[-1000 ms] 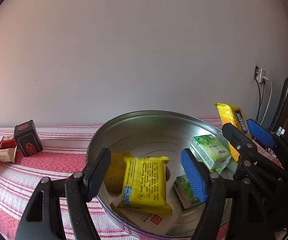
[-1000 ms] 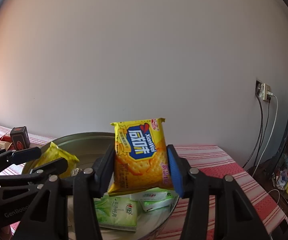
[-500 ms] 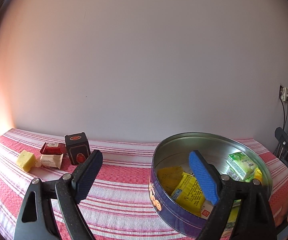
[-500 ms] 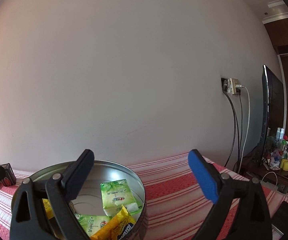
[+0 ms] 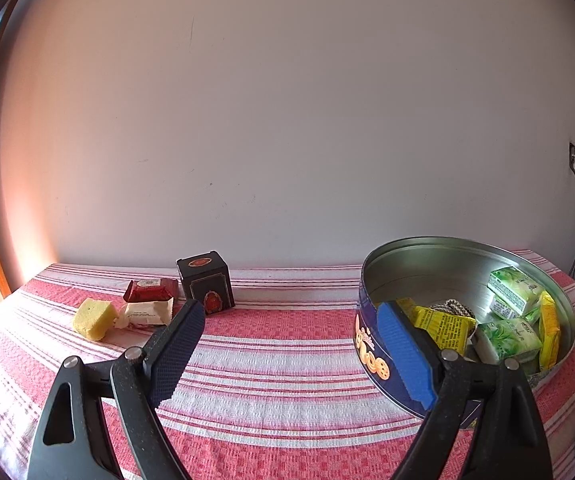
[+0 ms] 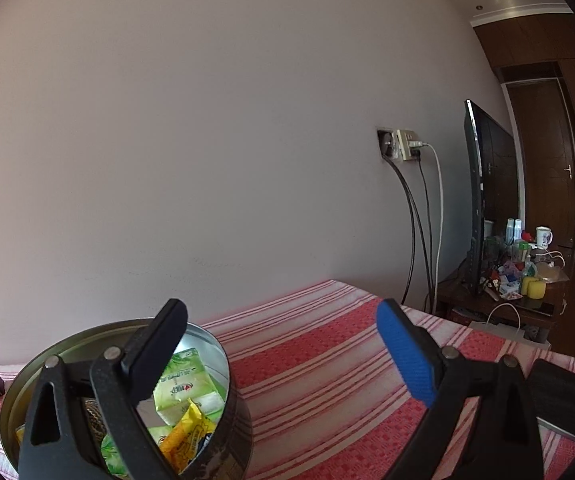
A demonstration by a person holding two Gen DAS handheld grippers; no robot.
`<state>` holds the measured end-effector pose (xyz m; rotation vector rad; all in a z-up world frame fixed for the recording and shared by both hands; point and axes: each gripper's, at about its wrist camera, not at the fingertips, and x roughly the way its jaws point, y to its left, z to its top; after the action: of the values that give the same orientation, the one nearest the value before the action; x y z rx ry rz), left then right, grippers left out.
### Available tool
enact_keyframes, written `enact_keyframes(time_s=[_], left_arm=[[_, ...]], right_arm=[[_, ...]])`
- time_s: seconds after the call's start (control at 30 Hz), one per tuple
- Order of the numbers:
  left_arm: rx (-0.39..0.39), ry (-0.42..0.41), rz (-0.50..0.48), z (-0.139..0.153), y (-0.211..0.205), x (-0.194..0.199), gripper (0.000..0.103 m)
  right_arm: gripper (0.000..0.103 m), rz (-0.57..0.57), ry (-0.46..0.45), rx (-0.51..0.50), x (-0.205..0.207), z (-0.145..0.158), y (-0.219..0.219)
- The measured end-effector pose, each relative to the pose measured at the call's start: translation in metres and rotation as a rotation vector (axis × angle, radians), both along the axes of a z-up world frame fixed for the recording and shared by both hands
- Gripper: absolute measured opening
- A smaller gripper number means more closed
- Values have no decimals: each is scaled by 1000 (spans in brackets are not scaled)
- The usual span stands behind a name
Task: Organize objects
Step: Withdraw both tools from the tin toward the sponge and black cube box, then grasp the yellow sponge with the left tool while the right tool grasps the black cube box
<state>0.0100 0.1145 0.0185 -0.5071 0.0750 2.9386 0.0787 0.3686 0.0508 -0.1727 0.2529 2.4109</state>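
Both my grippers empty, snacks in the tin

On the far left of the bench lie cake [image 5: 94, 317], packets and a box [image 5: 206, 281]; my left gripper [image 5: 292, 346] gapes wide; the tin [image 5: 371, 354] holds packets; my right gripper [image 6: 283, 354] gapes wide.

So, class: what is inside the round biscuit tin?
Inside the round biscuit tin: green packets, yellow packets and a patterned item, mostly covered. The left gripper's finger hides the near corner.
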Motion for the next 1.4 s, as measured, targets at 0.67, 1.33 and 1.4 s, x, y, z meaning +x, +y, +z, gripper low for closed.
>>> enact_keyframes(time_s=[0.67,1.33,1.4], left_arm=[[-25,-67,91,-4,-113,-26,89],[79,-441,93,-44,-231,-142,89],[91,-488,95,-51,-233,-151,89]], right_arm=[[103,206,15,37,-21,4,-155],[103,449,-141,-15,-118,-13,-300],[103,459,-152,-17,-124,-15,-304]])
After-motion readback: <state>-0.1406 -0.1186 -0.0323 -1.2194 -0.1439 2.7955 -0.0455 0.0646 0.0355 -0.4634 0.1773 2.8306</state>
